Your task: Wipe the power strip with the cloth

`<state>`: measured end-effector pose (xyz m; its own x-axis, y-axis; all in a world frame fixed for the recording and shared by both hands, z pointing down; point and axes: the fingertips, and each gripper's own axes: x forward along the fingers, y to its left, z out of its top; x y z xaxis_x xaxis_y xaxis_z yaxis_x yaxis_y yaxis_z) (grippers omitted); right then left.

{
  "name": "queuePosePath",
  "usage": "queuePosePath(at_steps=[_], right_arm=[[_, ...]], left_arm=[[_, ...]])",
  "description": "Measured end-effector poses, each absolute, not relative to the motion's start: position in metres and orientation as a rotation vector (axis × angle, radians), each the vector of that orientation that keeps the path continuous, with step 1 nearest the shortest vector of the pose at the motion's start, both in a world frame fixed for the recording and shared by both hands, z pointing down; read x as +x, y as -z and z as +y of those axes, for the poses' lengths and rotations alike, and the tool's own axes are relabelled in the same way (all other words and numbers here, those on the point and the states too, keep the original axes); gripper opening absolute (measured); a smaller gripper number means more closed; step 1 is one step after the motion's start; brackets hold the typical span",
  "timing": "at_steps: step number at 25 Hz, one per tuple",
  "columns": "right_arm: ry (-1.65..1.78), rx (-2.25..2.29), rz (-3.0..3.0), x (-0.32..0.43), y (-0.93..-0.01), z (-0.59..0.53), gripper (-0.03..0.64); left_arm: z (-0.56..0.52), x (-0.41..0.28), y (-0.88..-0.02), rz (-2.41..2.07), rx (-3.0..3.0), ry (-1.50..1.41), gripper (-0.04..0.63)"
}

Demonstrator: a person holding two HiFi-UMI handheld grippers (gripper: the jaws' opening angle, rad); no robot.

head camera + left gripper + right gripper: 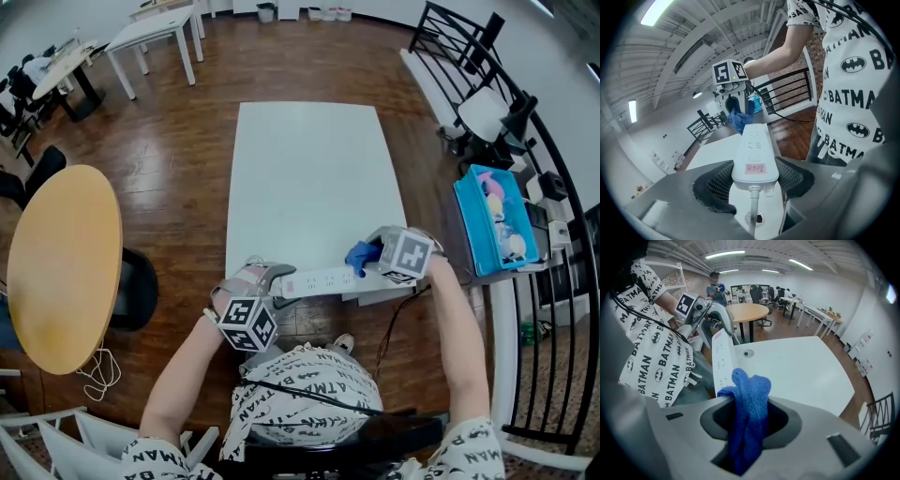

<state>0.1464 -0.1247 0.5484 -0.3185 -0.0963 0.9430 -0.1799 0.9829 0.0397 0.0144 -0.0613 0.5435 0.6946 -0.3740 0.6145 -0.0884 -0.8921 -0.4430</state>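
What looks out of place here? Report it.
Nothing stands out. The power strip sits straight in the left gripper, clamped at its cord end; the blue cloth is pinched in the right gripper. No spill or damage shows.

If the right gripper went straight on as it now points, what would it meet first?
Likely the power strip, through the blue cloth it grips; otherwise the white table just beside. Depth is unclear.
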Motion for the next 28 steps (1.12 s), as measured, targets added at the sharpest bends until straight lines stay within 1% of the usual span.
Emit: queuePosePath(at_steps=[6, 13, 18, 23, 28], right_arm=[[-0.042, 0.128, -1.910, 0.121, -0.548, -0.122, 0.137], [-0.024, 0.039, -1.999, 0.067, -0.537, -0.112, 0.137], [-0.078, 0.015, -2.130, 0.023, -0.528, -0.109, 0.137], [-0.148, 0.103, -2.194, 0.015, -0.532, -0.121, 0.137], [-0.265, 0.304, -2.286, 0.031, -0.526, -0.140, 0.137]], left_arm=[[-0.057, 0.018, -0.547, 0.330, -2.516, 1.043, 0.279], [-0.057, 0.022, -0.550, 0.318, -2.510, 1.048, 0.279], [-0.061, 0.028, -0.554, 0.314, -2.507, 1.061, 0.279], [-0.070, 0.021, -0.559, 0.323, -2.512, 1.060, 0.279], [-0.088, 0.004, -0.579, 0.319, -2.541, 1.104, 0.279]])
